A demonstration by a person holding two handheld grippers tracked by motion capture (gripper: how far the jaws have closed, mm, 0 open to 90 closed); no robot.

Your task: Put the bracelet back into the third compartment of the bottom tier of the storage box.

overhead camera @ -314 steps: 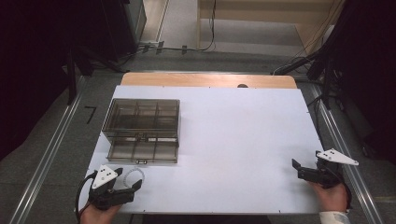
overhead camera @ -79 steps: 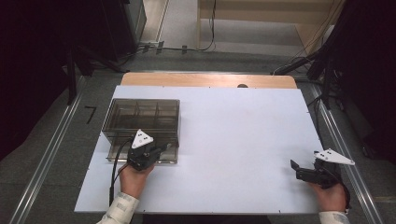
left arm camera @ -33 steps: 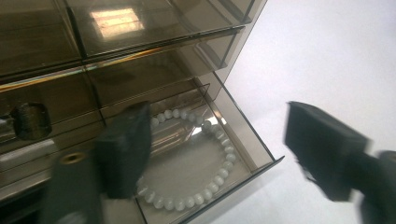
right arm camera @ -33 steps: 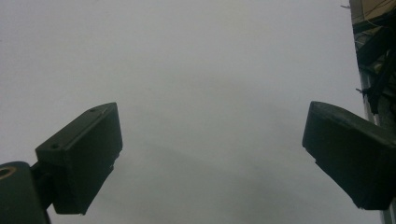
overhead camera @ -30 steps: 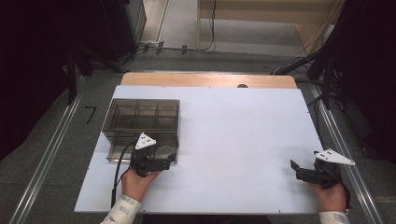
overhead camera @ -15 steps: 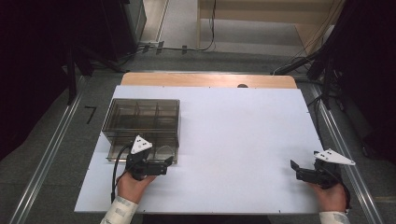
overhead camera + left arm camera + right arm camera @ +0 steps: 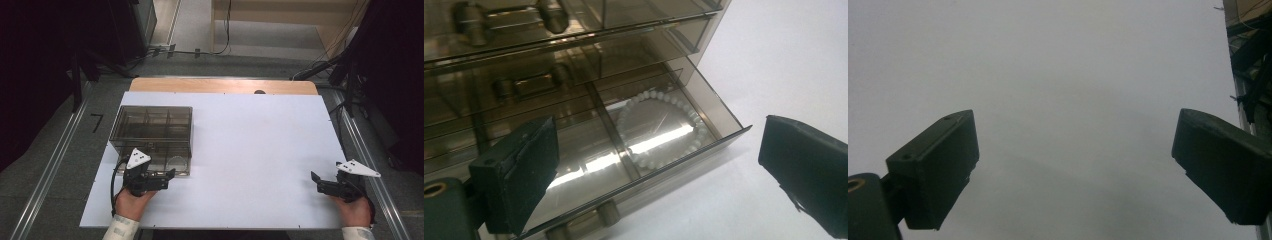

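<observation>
A smoky see-through drawer box stands on the left half of the white table. Its lowest drawer is pulled out toward me and holds a white bead bracelet, also visible from above. My left gripper hovers just before the drawer's front, angled to the right. Its jaws have just been opening and now stand wide with nothing pressed between the pads. My right gripper rests open near the table's front right corner, with bare table between its fingers.
A wooden strip runs along the table's far edge. Metal rails flank both sides, with dark equipment and cables beyond. A small round knob sits on the drawer's front.
The left hand has drawn back a little from the box toward the near edge, and its jaws stand wider. The right hand has kept still.
</observation>
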